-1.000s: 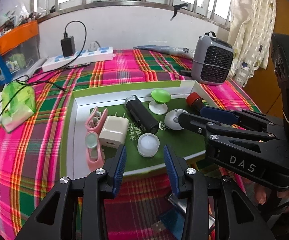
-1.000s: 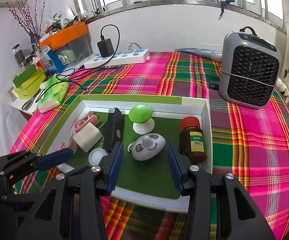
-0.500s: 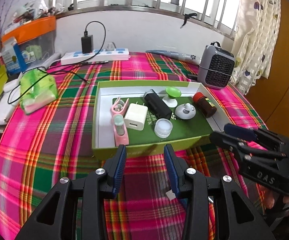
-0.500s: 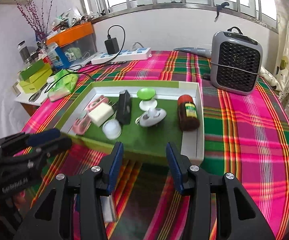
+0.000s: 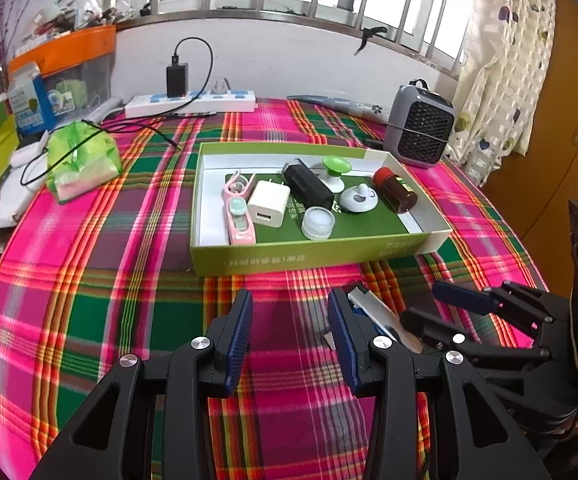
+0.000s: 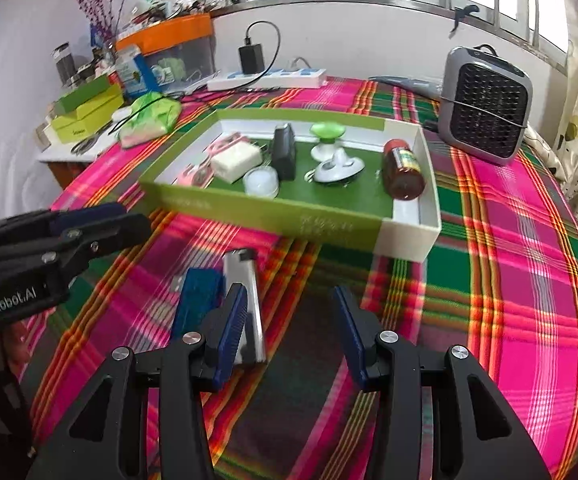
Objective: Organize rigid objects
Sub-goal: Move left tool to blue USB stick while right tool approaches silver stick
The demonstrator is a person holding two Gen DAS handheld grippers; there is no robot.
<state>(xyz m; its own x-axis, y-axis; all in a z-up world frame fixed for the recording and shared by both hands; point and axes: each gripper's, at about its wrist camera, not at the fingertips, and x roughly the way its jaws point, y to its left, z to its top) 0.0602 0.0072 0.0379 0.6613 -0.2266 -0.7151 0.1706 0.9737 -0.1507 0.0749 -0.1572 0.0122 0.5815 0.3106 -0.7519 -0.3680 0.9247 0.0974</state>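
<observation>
Ahead of both grippers a shallow green-and-white cardboard box (image 5: 313, 252) is seen on the plaid-clothed tabletop (image 5: 109, 280). Inside it are held: a pink clip-like tool (image 5: 239, 216), a white plug cube (image 5: 269, 209), a black block (image 5: 307, 185), a green-topped knob (image 5: 335, 170), a white domed piece (image 5: 358, 199), a round translucent cap (image 5: 318, 222) and a brown red-capped bottle (image 5: 395, 192) lying flat. Left gripper (image 5: 289, 336) is held parted, nothing between its pads. Right gripper (image 6: 289, 330) is likewise parted and empty. Just beside its left finger a silver lighter (image 6: 247, 300) and a blue flat item (image 6: 197, 296) are partly hidden, the latter blurred and unidentifiable. A grey mesh-fronted heater (image 6: 485, 106) stands beyond the box.
</observation>
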